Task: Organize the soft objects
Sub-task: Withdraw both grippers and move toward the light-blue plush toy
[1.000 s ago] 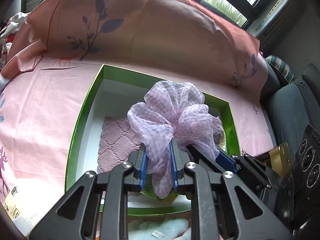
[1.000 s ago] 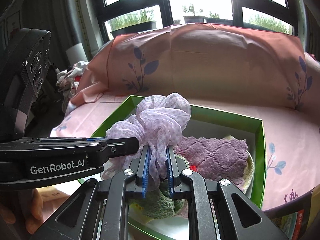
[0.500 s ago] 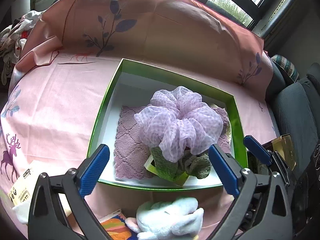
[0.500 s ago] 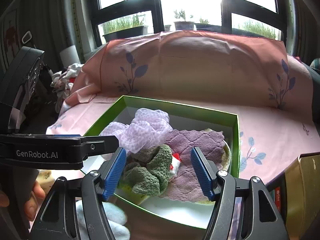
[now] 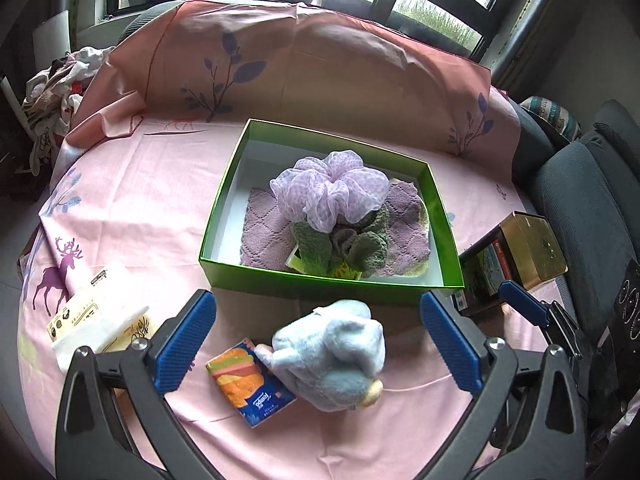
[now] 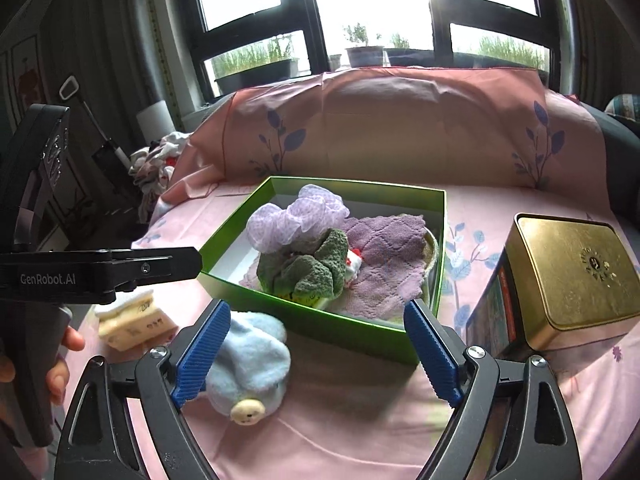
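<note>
- A second ago both my grippers pinched the lilac scarf (image 5: 330,190) over the green box (image 5: 224,196); now it lies loose inside, bunched on top of the green knit (image 5: 340,246) and the mauve knitted cloth (image 5: 264,232).
- My left gripper (image 5: 318,346) has pulled back from the box, its fingers wide apart with nothing between the pads.
- I take that item as delivered, so the next soft thing is up.
- The light-blue plush toy (image 5: 332,354) lies on the pink-covered table (image 5: 132,200) just in front of the box, one end resting on a tissue pack (image 5: 250,386); it looks fluffy and easily squeezed.
- My right gripper (image 6: 316,354) has backed off too; its fingers are opening and grip nothing, the left one close beside the plush.
- Right of the box stands a gold tin (image 6: 572,276), hard, so not mine to sort.
</note>
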Demonstrator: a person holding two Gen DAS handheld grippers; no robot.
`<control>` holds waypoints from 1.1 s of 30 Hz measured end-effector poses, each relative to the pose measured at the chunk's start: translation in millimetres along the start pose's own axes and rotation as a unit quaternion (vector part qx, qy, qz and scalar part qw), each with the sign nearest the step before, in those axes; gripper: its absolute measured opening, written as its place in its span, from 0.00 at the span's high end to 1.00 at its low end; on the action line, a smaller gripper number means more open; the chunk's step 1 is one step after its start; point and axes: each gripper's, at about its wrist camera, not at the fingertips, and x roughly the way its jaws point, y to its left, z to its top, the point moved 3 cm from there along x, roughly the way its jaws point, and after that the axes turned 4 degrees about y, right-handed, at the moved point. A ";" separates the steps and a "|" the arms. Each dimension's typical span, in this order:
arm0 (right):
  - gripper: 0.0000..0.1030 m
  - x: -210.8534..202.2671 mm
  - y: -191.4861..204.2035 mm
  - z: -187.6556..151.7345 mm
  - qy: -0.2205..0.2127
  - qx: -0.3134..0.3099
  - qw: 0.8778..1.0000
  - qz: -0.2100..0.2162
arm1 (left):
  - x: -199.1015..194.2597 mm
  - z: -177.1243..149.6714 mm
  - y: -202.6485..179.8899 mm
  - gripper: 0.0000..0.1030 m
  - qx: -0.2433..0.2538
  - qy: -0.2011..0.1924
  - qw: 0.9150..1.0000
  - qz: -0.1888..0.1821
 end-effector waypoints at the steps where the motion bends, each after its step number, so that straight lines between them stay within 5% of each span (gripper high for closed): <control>1: 0.14 -4.9 0.3 -3.8 -0.001 0.003 1.000 0.002 | -3.8 -4.8 -1.4 0.01 0.000 0.000 1.000 -0.004; 21: 0.13 -57.7 14.2 -61.6 0.004 0.015 1.000 0.008 | -47.8 -101.8 -17.1 0.01 -0.033 -0.030 0.998 -0.037; 33: 0.13 -45.9 14.5 -80.0 0.028 0.028 0.999 0.026 | -39.0 -118.5 -11.3 0.01 -0.047 -0.010 0.996 -0.069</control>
